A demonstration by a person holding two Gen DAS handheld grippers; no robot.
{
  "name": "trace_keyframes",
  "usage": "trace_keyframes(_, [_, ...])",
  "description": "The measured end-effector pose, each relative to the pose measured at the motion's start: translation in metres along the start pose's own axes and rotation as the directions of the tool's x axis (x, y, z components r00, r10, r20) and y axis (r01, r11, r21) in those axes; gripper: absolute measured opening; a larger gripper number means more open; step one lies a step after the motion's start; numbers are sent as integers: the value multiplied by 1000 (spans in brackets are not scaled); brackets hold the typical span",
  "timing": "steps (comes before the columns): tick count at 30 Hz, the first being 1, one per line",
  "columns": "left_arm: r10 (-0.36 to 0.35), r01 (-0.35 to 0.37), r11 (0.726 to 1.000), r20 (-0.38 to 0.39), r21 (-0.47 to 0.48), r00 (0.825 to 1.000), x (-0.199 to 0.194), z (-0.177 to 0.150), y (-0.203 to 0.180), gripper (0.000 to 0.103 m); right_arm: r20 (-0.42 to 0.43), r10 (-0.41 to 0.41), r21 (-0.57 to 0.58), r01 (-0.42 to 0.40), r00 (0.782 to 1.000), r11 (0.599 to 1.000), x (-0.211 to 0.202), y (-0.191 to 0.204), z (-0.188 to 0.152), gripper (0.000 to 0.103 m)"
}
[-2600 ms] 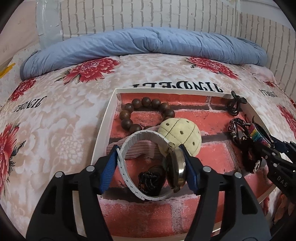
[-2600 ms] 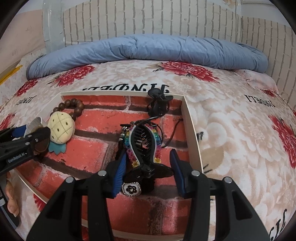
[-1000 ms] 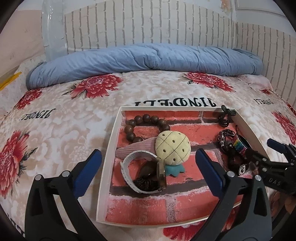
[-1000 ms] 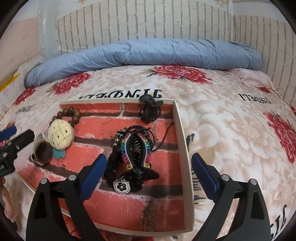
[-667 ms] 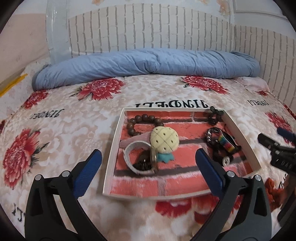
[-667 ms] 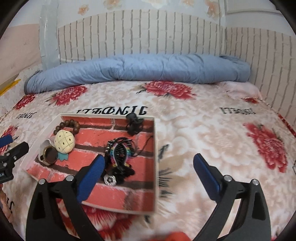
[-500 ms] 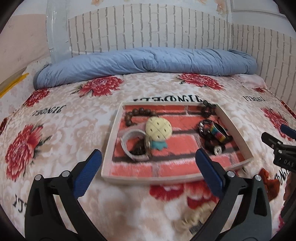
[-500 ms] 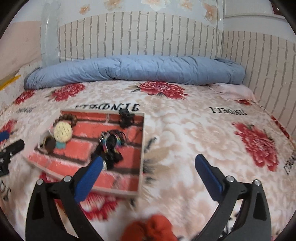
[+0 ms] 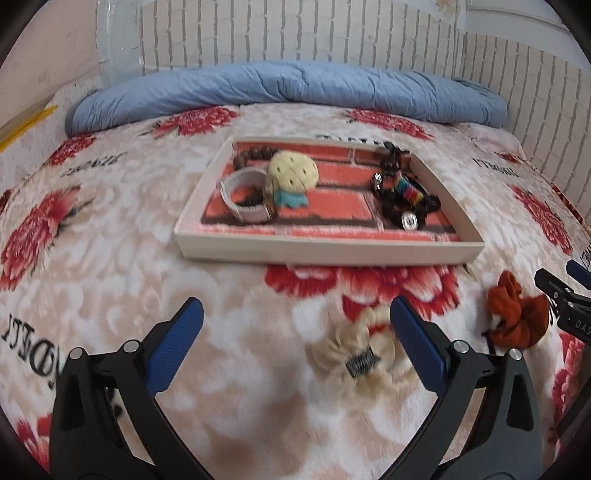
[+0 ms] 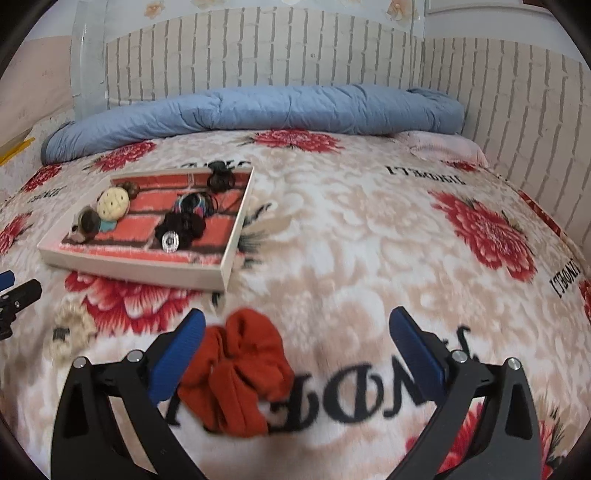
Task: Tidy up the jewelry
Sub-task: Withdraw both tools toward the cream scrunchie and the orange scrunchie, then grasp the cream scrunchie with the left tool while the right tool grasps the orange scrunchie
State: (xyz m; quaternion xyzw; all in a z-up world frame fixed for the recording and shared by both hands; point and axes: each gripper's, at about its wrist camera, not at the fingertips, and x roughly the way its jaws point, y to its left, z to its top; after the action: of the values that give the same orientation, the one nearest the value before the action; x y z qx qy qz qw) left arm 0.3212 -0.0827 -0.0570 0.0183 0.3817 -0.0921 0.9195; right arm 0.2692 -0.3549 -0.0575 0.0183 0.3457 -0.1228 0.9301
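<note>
1. The left gripper [image 9: 293,332] is spread wide and holds nothing; a cream scrunchie [image 9: 356,356] lies on the bed [image 9: 110,229] just by its right finger.
2. The right gripper [image 10: 297,341] is likewise released and empty; a rust-orange scrunchie [image 10: 236,373] lies between its fingers, against the left one.
3. Beyond the left gripper, straight ahead, sits the tray [image 9: 325,251] with a brick-print floor; from the right gripper it lies ahead and to the left.
4. In the tray's left part are a white band [image 9: 243,197], a cream pineapple charm [image 9: 291,173] and brown beads [image 9: 251,157].
5. In its right part lies a dark tangle with a rainbow hair clip [image 9: 406,188].
6. Farthest off, a rolled blue quilt [image 9: 295,86] lies along the brick-patterned wall [image 9: 295,33].
</note>
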Motion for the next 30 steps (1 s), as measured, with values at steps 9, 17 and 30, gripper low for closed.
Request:
trace_keyframes(9, [16, -15, 999, -21, 50, 1000, 9, -20, -19, 98, -18, 6, -2, -6, 1000, 1000, 4, 3, -17, 97])
trace_keyframes(17, [-12, 14, 999, -29, 42, 1000, 21, -21, -17, 97, -80, 19, -2, -19, 997, 1000, 23, 6, -24, 73])
trace_keyframes(30, [-57, 67, 991, -91, 114, 994, 39, -24, -33, 52, -119, 45, -3, -46, 992, 999, 33, 8, -29, 45])
